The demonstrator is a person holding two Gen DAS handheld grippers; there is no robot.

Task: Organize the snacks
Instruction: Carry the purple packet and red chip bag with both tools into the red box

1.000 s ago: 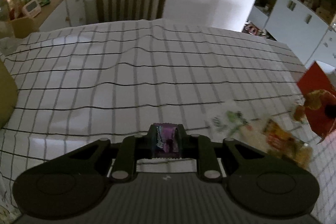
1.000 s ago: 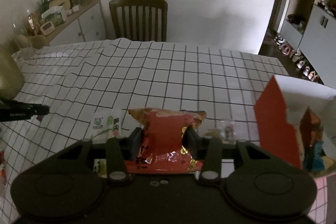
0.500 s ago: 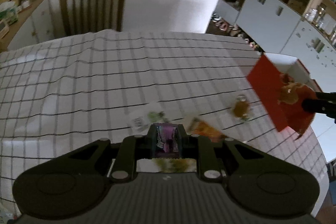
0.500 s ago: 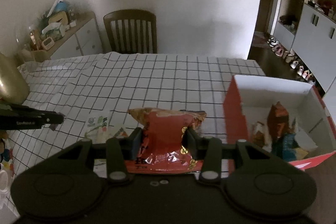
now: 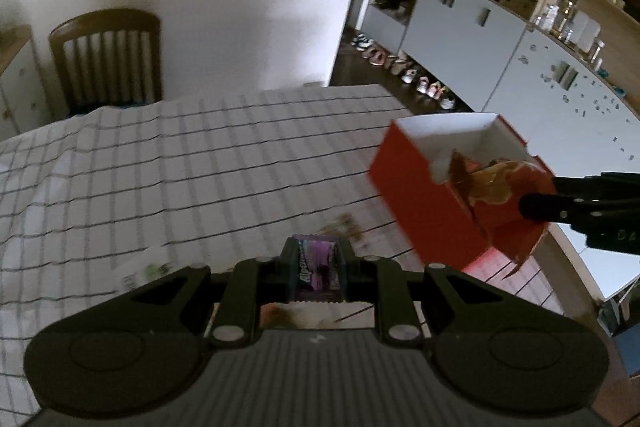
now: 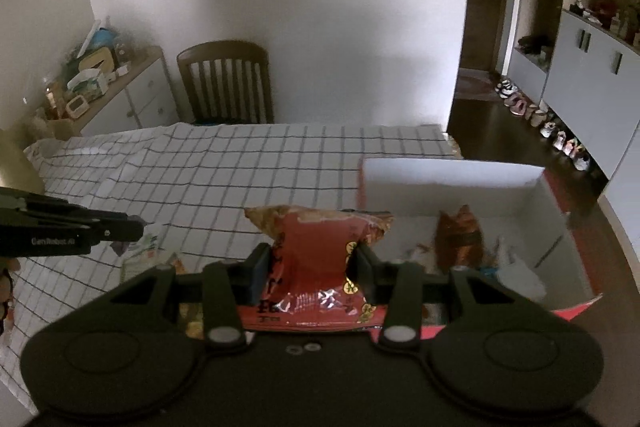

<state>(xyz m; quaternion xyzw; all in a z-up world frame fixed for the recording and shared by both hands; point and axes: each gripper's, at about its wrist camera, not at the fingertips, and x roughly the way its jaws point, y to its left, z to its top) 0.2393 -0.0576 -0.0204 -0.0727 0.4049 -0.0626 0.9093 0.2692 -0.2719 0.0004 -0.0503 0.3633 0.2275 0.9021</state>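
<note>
My left gripper (image 5: 315, 261) is shut on a small purple candy pack (image 5: 318, 267), held above the checked tablecloth (image 5: 180, 163). My right gripper (image 6: 312, 267) is shut on a red snack bag (image 6: 316, 263), carried at the near left corner of the red box (image 6: 460, 175), whose white inside holds several snacks. In the left wrist view the red box (image 5: 416, 187) stands at the table's right edge with the right gripper (image 5: 532, 205) and its red snack bag (image 5: 500, 215) over its near end. In the right wrist view the left gripper (image 6: 138, 229) reaches in from the left.
A white and green packet (image 6: 146, 247) and other loose wrappers (image 5: 344, 225) lie on the cloth. A wooden chair (image 6: 226, 83) stands at the table's far side, a cluttered sideboard (image 6: 104, 83) at the left. White cupboards (image 5: 480, 39) and a row of shoes (image 5: 404, 67) line the right wall.
Both grippers have swung to the right and risen a little, each keeping its snack. The red box has come from the right edge toward the middle of both views.
</note>
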